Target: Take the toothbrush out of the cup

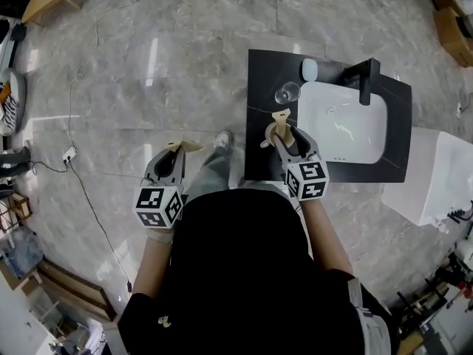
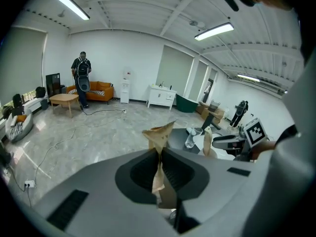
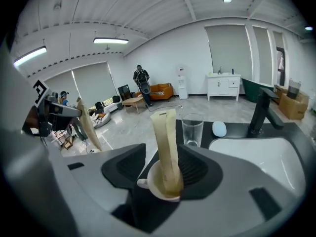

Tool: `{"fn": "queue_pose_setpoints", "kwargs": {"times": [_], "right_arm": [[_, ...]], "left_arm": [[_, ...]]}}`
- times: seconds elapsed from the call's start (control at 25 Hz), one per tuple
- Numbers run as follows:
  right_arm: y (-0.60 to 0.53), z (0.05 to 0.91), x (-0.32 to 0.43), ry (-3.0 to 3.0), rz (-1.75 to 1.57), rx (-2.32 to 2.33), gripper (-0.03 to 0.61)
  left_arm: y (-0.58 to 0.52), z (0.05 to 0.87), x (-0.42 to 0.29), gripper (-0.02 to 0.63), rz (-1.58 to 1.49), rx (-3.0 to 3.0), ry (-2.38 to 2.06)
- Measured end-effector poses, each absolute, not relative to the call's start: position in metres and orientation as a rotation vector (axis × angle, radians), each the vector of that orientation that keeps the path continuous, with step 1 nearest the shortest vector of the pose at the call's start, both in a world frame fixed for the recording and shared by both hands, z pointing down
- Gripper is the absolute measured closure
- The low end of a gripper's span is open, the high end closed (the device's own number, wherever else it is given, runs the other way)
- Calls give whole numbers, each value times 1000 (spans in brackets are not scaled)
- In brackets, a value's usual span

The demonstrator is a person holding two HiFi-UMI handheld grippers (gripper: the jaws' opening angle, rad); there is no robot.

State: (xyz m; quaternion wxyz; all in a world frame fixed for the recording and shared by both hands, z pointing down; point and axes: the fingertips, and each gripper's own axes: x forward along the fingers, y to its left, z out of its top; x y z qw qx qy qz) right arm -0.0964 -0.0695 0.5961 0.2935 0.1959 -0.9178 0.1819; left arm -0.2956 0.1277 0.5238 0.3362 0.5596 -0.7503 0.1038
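Sitting on the black bench (image 1: 255, 102) at 9 o'clock of the white basin (image 1: 347, 128), the cup (image 1: 267, 134) (image 3: 157, 185) lies directly under the right gripper (image 1: 281, 115) (image 3: 163, 115), whose tan jaws are pressed together over it. The toothbrush cannot be told apart there. A glass (image 1: 287, 92) (image 3: 192, 129) stands at 12 o'clock of the cup, and the left gripper (image 1: 181, 146) (image 2: 159, 130), jaws likewise together and empty, hangs over the floor well apart at 9 o'clock.

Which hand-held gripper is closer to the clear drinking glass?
Right. The right hand-held gripper is over the black counter, just short of the glass; the left hand-held gripper hangs off the counter, over the floor.
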Motion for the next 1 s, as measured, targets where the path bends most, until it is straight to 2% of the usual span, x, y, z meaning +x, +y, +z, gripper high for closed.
{"fn": "queue_pose_setpoints", "kwargs": {"times": [0.4,0.48,0.64,1.0], "right_arm": [[-84,628,-104,-2323,403,560,374],[-86,629,-105,-2316,387,571,445],[-86,632,-108,-2304,390,572,502],[-88,632,-109,-2290,375,576,525]], "left_arm": [[164,529,-308,572,237,1336,-2021],[168,529,-310,572,228,1324,-2029],[174,528,-315,572,216,1303,-2046],[169,529,-317,572,215,1323,-2037]]}}
